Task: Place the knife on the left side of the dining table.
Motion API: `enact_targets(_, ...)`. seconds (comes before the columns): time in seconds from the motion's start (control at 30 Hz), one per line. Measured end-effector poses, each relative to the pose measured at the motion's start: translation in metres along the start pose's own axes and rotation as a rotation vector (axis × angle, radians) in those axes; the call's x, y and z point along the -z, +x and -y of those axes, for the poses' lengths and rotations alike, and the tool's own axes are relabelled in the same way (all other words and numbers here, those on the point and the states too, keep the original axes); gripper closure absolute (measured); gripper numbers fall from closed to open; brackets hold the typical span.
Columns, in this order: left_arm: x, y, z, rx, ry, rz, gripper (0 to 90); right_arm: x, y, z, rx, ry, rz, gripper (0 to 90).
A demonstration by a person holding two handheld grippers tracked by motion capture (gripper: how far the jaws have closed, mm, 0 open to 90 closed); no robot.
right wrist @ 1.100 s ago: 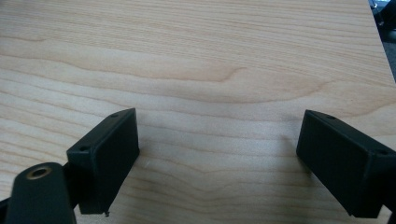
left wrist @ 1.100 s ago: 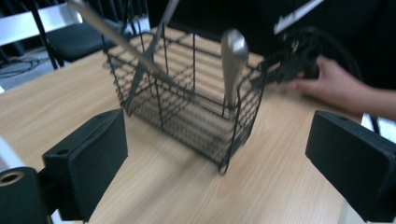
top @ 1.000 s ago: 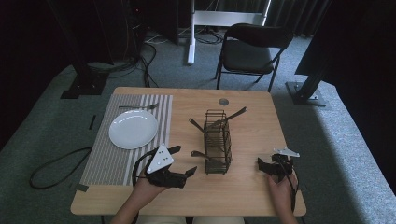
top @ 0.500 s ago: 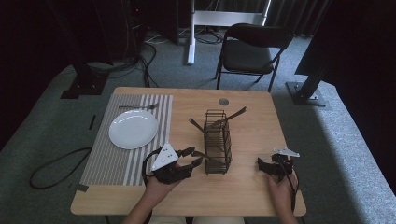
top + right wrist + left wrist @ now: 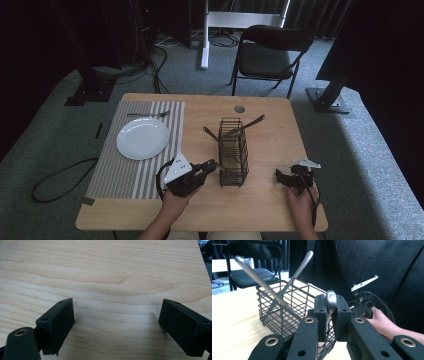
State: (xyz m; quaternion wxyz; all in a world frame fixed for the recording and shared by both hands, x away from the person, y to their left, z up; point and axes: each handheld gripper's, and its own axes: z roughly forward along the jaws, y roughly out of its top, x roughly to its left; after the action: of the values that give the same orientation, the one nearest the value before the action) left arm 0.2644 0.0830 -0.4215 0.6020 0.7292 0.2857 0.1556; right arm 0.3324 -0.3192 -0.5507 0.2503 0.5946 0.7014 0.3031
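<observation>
The left gripper (image 5: 329, 315), at lower centre of the left gripper view, has its jaws pinching the handle of a metal utensil (image 5: 331, 300), just beside the wire basket (image 5: 233, 152). Two more utensils lean in that basket. The utensil is likely stiff, light and slippery; a hold across the flat of the handle suits it. The right gripper (image 5: 117, 325) rests over bare table (image 5: 112, 270), jaws spread, gripping nothing.

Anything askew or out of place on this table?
Nothing spilled or damaged. Two utensil handles lean crookedly out of the wire basket. The left tongs pinch a utensil by the basket. A fork lies above the plate, not beside it.
</observation>
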Motion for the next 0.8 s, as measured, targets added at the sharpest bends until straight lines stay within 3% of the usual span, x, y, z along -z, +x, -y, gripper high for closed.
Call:
enact_targets(0.33,-0.017,-0.005,-0.014,-0.009,-0.012,-0.008,83.3,0.0,0.0,0.0,0.0,0.0,0.0,12.1)
enact_targets(0.43,-0.031,-0.008,-0.021,-0.022,-0.032,-0.006,83.4,0.0,0.0,0.0,0.001,0.0,0.0,12.1)
enact_targets(0.63,-0.048,-0.008,-0.027,-0.006,-0.061,-0.025,83.8,0.0,0.0,0.0,0.0,0.001,0.0,12.1)
enact_targets(0.8,-0.063,-0.014,-0.035,-0.047,-0.055,-0.015,83.8,0.0,0.0,0.0,0.0,0.001,0.0,12.1)
